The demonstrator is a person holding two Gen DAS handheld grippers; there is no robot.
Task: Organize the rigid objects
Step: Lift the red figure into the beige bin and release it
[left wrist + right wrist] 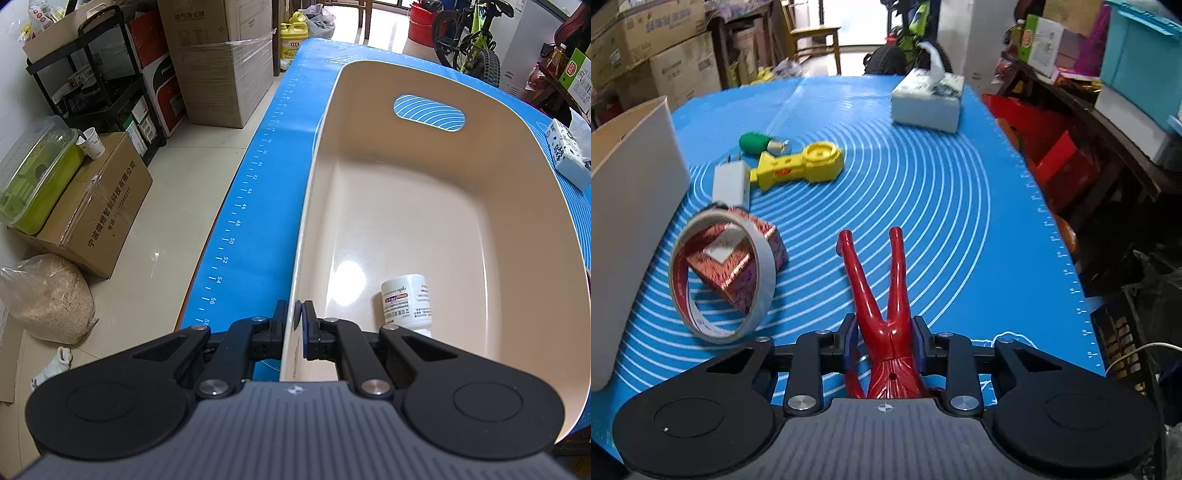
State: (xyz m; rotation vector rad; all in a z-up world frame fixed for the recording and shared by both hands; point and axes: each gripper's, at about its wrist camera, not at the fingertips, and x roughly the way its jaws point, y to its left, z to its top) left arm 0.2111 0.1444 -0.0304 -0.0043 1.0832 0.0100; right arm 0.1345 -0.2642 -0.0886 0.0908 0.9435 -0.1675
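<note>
Gripping the bin (517, 155) rim, your left gripper (298, 314) has its fingers closed tight, one pad outside the near wall and one inside. Note that the bin is cream, with a handle slot in its far wall, and sits on the blue mat (251, 192). One white bottle (406, 302) lies on its side on the bin floor, near the corner just beside the inner finger.

Your right gripper (886, 338) has its fingers narrowed onto the red figure (886, 295); both pads press the hips, and the legs point away from you, spread in a V over the mat (960, 206). No earlier frame is given, so read only the present grip.

Left of the figure, a tape roll (720, 273) leans on a red patterned box (746, 258). Beyond them lie a white charger (731, 182), a yellow tool (801, 168) and a green bulb (757, 144). A tissue box (927, 99) stands at the far edge. The bin wall (631, 206) rises at the left.
</note>
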